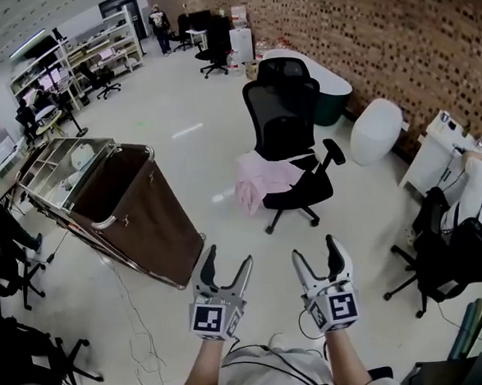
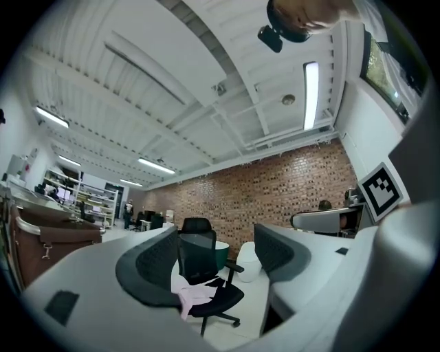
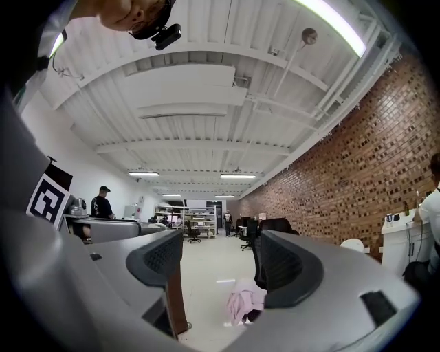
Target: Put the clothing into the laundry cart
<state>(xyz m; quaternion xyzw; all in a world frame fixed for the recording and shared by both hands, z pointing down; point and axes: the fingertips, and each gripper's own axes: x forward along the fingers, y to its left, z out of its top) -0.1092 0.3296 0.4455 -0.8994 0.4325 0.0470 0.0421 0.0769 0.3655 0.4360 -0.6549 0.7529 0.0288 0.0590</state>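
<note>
A pink garment (image 1: 261,180) lies draped over the seat of a black office chair (image 1: 288,135) in the middle of the floor, hanging off its left side. The same pink garment (image 2: 194,295) (image 3: 242,301) shows between the jaws in both gripper views, well ahead. The brown laundry cart (image 1: 139,213) with a metal frame stands to the left of the chair; its side (image 2: 34,251) appears at the left gripper view's edge. My left gripper (image 1: 227,266) and right gripper (image 1: 316,259) are held side by side near me, both open and empty, short of the chair.
A white pod seat (image 1: 376,130) and a white-and-green tub (image 1: 326,87) stand by the brick wall. Black chairs (image 1: 443,256) crowd the right, more (image 1: 22,359) the left. Cables (image 1: 136,339) trail on the floor. People stand at shelving far back.
</note>
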